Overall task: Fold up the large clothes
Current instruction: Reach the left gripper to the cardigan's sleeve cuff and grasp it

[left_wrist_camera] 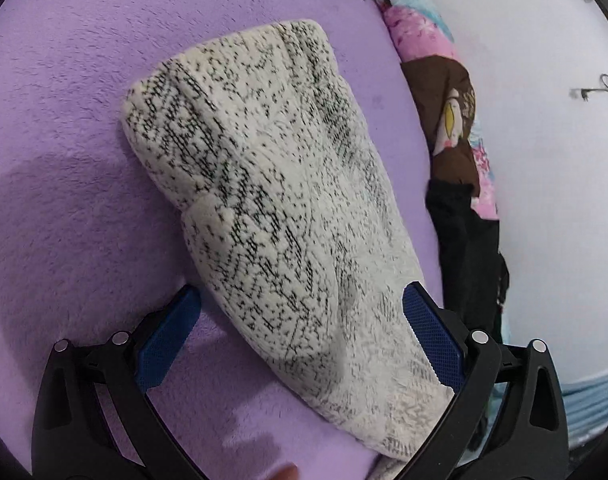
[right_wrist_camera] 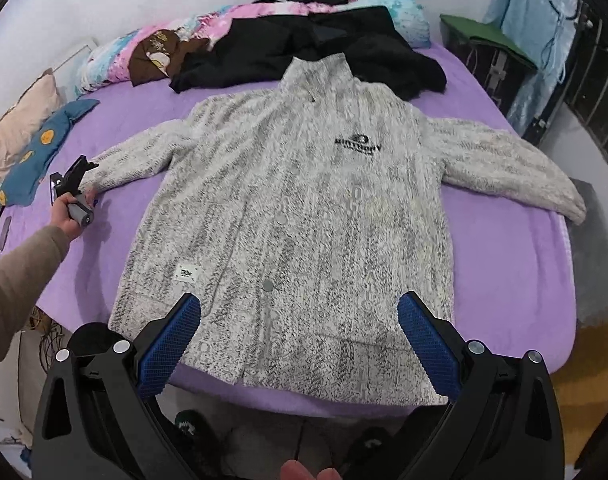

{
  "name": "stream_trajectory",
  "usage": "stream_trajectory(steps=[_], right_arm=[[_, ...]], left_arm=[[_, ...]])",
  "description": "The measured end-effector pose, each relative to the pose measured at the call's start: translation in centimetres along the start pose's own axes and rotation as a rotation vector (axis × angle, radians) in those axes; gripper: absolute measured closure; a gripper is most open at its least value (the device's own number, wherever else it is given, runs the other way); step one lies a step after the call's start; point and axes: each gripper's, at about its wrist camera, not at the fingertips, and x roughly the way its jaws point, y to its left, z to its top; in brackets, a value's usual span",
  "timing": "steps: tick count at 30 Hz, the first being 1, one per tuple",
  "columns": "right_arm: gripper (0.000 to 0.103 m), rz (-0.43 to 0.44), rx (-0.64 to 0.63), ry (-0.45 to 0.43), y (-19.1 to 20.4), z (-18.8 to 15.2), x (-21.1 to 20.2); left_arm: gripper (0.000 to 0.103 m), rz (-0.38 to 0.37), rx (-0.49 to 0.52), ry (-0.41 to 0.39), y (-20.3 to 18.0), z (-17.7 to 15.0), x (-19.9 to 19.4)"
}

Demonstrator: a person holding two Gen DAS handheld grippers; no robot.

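A large white-and-grey speckled fleece jacket (right_wrist_camera: 304,208) lies flat, front up, on a purple bed, both sleeves spread out. My right gripper (right_wrist_camera: 300,304) is open above the jacket's hem, holding nothing. My left gripper (left_wrist_camera: 302,300) is open, its blue pads on either side of the jacket's left sleeve (left_wrist_camera: 264,184), whose cuff points away. In the right wrist view the left gripper (right_wrist_camera: 78,172) sits at the end of that sleeve, held by a hand.
The purple bed cover (right_wrist_camera: 503,260) shows around the jacket. Black clothes (right_wrist_camera: 304,48), a brown garment (right_wrist_camera: 156,56) and a pink-blue blanket (right_wrist_camera: 208,20) lie at the bed's far side. Pillows (right_wrist_camera: 24,120) lie at the left. A dark cabinet (right_wrist_camera: 483,60) stands at the right.
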Motion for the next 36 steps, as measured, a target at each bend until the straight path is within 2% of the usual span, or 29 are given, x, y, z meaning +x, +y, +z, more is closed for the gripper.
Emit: stream_trajectory(steps=[4, 8, 10, 11, 13, 14, 16, 24, 27, 31, 34, 36], right_arm=[[0.006, -0.011, 0.001, 0.004, -0.3, -0.2, 0.3], [0.006, -0.018, -0.011, 0.004, -0.3, -0.5, 0.3], [0.006, -0.030, -0.019, 0.007, -0.4, -0.6, 0.4], [0.006, -0.036, -0.019, 0.004, -0.4, -0.7, 0.3], [0.006, -0.041, -0.011, -0.006, -0.6, -0.7, 0.1], [0.006, -0.037, -0.005, -0.008, -0.8, -0.7, 0.1], [0.006, -0.046, -0.002, -0.016, -1.0, -0.8, -0.2], [0.006, -0.044, 0.014, -0.030, -1.8, -1.0, -0.5], [0.006, -0.035, 0.018, -0.040, -2.0, -0.9, -0.8], [0.006, 0.019, 0.038, -0.036, -2.5, -0.6, -0.9], [0.006, 0.040, 0.058, -0.019, -3.0, -0.4, -0.9], [0.006, 0.085, 0.088, -0.005, -3.8, 0.1, -0.9]], left_arm=[[0.006, 0.055, 0.024, 0.005, -1.3, -0.2, 0.2], [0.009, 0.022, -0.034, 0.000, -1.3, 0.1, -0.5], [0.026, 0.027, -0.058, 0.010, -1.0, 0.4, -0.4], [0.030, 0.036, -0.077, 0.014, -0.6, 0.5, -0.5], [0.046, 0.042, -0.097, 0.012, 0.0, 0.5, -0.7], [0.049, 0.045, -0.110, 0.012, 0.2, 0.6, -0.7], [0.071, 0.040, -0.122, -0.003, 0.7, 0.5, -1.1], [0.090, 0.029, -0.073, -0.028, -0.9, 0.0, -1.5], [0.091, 0.021, -0.023, -0.059, -2.3, -0.4, -2.6], [0.091, 0.121, 0.211, -0.137, -7.0, -2.5, -4.5], [0.091, 0.124, 0.376, -0.199, -11.0, -4.9, -6.2], [0.091, 0.104, 0.445, -0.216, -12.7, -6.4, -7.0]])
